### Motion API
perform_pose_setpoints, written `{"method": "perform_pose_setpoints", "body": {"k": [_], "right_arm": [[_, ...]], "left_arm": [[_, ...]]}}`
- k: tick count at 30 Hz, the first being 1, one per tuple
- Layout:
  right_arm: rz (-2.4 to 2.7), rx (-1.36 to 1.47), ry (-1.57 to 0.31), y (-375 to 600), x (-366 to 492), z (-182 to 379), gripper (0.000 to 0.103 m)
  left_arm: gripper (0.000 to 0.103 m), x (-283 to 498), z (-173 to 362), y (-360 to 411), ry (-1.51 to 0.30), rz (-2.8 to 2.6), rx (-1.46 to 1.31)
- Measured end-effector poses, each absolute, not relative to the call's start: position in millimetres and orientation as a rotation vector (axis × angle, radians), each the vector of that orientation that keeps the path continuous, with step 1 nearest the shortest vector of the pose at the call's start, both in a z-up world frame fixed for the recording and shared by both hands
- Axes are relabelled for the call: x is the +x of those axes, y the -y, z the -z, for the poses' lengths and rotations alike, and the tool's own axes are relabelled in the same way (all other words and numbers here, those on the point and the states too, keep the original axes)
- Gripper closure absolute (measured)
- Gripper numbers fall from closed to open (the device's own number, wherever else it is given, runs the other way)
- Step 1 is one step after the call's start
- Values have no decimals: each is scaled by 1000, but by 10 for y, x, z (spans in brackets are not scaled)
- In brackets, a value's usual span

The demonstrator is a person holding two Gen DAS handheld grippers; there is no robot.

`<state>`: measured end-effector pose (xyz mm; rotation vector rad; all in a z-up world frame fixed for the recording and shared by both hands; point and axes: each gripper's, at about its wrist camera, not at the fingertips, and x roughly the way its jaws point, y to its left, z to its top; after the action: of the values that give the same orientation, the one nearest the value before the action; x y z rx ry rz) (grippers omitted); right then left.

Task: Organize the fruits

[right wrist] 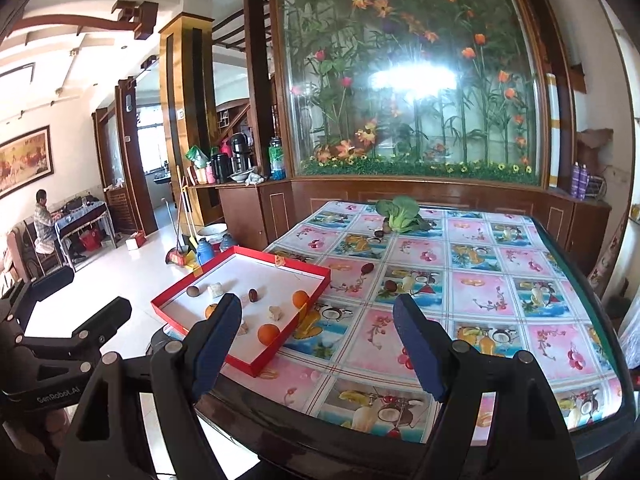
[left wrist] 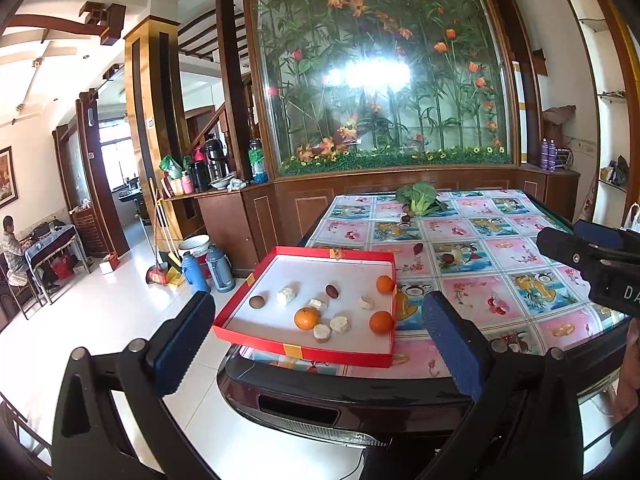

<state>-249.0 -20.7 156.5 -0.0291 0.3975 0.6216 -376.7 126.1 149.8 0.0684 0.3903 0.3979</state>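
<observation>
I held my left gripper (left wrist: 320, 332) in front of the near corner of the table (left wrist: 460, 390), its jaws standing wide apart with nothing between the pads. My right gripper (right wrist: 320, 344) hung beside it, also wide open and empty, pointing slightly down over the flowered tablecloth (right wrist: 460, 300).

The red tray (left wrist: 304, 350) sat on the near left corner of the table, one corner jutting past the edge. Inside it lay three oranges: one near the front (left wrist: 307, 318), one at the front right (left wrist: 381, 322) and one against the right wall (left wrist: 385, 284). Scattered among them were several pale, cut-looking chunks (left wrist: 340, 324), a dark red fruit (left wrist: 332, 290) in the middle and a brown round one (left wrist: 256, 301) to the left.

Outside the tray, another dark red fruit (left wrist: 417, 248) lay on the cloth just past its far right corner. Further back, near the far edge, a leafy green vegetable (left wrist: 418, 198) rested with a couple of small dark fruits (left wrist: 406, 216) touching or just beside it; I could not tell which.
</observation>
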Motion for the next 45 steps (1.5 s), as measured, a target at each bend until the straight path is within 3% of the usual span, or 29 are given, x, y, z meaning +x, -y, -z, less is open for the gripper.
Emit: {"method": "perform_pose_setpoints", "body": {"k": [12, 24, 30, 33, 35, 37, 40, 45], "right_arm": [[-569, -126, -478, 265, -1409, -1413, 25], [-551, -49, -772, -45, -27, -714, 29], [-536, -87, -841, -276, 381, -414, 39], [-543, -91, -881, -318, 515, -312, 51], [-545, -106, -918, -337, 588, -235, 65], [-550, -117, -933, -326, 608, -172, 69], [-544, -132, -932, -265, 618, -144, 95], [-557, -7, -964, 23, 795, -209, 98]], "left_arm": [[0, -3299, -1418, -1436, -432, -401, 71], [0, -1727, -1476, -1649, -560, -211, -43], [0, -1114, -1461, -1556, -623, -194, -69], [0, -934, -1403, -1525, -656, -191, -65], [0, -822, -1331, -1523, -684, -202, -58], [0, -704, -1266, -1524, -716, -208, -45], [0, -490, -1148, -1511, -767, -223, -17], [0, -127, -994, -1411, -825, -208, 27]]}}
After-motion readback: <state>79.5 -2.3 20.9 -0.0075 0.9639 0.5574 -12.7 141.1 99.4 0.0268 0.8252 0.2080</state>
